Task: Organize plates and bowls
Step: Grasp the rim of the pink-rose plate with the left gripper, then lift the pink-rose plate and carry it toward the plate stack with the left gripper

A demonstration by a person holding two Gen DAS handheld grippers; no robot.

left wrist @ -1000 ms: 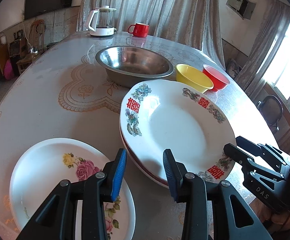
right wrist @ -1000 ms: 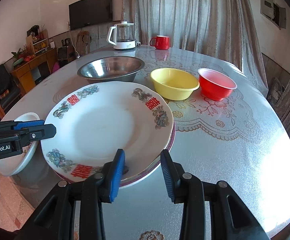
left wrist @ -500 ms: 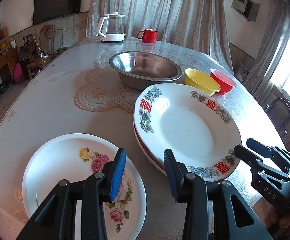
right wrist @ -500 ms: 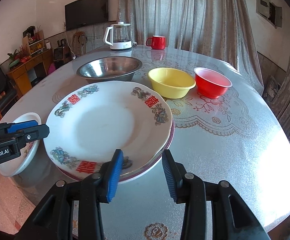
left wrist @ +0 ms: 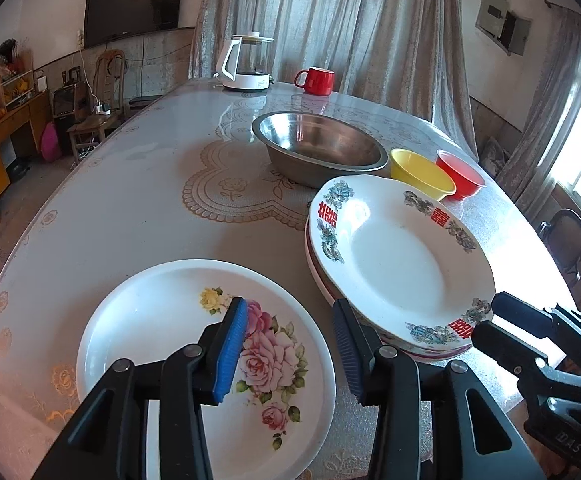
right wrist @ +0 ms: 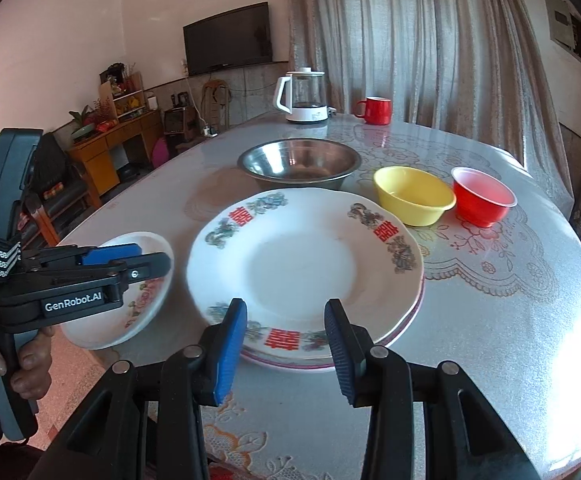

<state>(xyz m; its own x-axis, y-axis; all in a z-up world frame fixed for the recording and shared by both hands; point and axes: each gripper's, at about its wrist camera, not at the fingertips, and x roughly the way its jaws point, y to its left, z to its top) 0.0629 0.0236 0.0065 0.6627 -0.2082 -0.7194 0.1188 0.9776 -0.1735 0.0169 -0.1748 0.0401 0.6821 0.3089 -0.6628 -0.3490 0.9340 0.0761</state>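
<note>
Lower plates [right wrist: 415,303] perhaps two, mostly hidden

Rose plate [left wrist: 162,332] left of plate stack [left wrist: 398,264]; metal bowl [left wrist: 322,148] behind stack, two small bowls [right wrist: 412,194] right.

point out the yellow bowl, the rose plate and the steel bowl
yellow bowl [right wrist: 412,194], right wrist view, inner bottom of the bowl
rose plate [left wrist: 162,320], left wrist view, bare white well left of the flowers
steel bowl [left wrist: 322,144], left wrist view, shiny inner floor

Left gripper [left wrist: 288,346] gapes empty above the rose plate [left wrist: 162,320].
</note>
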